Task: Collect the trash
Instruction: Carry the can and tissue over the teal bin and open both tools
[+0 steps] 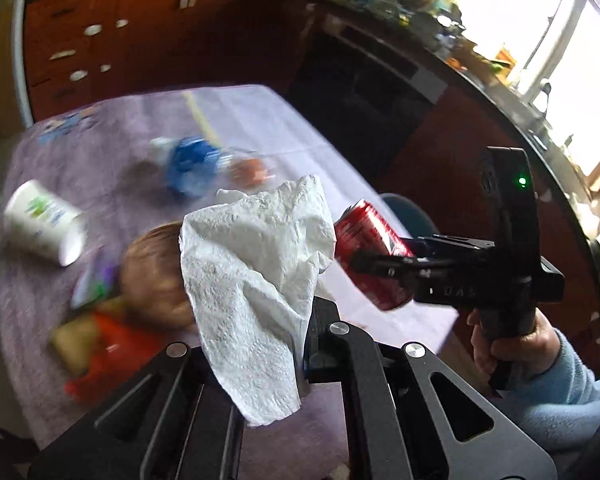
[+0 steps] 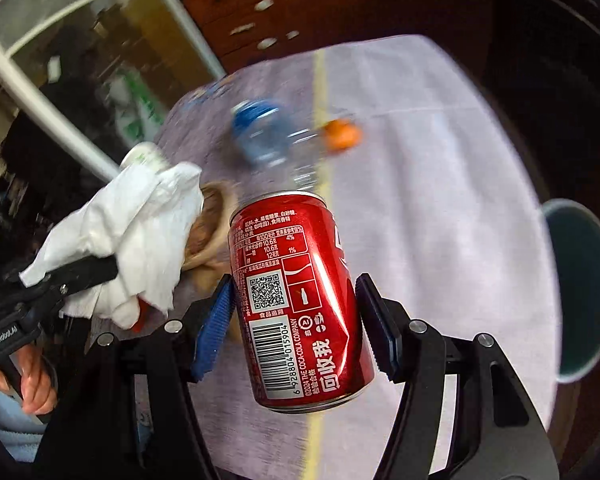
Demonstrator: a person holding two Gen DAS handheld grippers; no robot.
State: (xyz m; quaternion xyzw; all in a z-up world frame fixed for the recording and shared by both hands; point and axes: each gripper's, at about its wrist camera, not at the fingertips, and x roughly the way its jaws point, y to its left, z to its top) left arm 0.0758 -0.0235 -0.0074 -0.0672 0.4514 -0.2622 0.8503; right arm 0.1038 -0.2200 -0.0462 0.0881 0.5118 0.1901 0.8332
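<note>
In the left wrist view a crumpled white paper towel (image 1: 256, 280) hangs from my left gripper (image 1: 298, 344), which is shut on it above the table. The same towel (image 2: 140, 216) and left gripper (image 2: 100, 270) show at the left of the right wrist view. My right gripper (image 2: 296, 320) is shut on a red cola can (image 2: 296, 300), its blue pads pressing both sides, and holds it tilted in the air. From the left wrist view the can (image 1: 364, 236) and right gripper (image 1: 384, 264) are just right of the towel.
On the lavender tablecloth (image 2: 440, 200) lie a clear bottle with a blue label (image 1: 192, 164) and orange cap (image 2: 342, 132), a tipped white cup (image 1: 44, 224), a brown round item (image 1: 156, 268) and a red and yellow wrapper (image 1: 100, 344). A teal bin (image 2: 580, 288) stands off the table's right edge.
</note>
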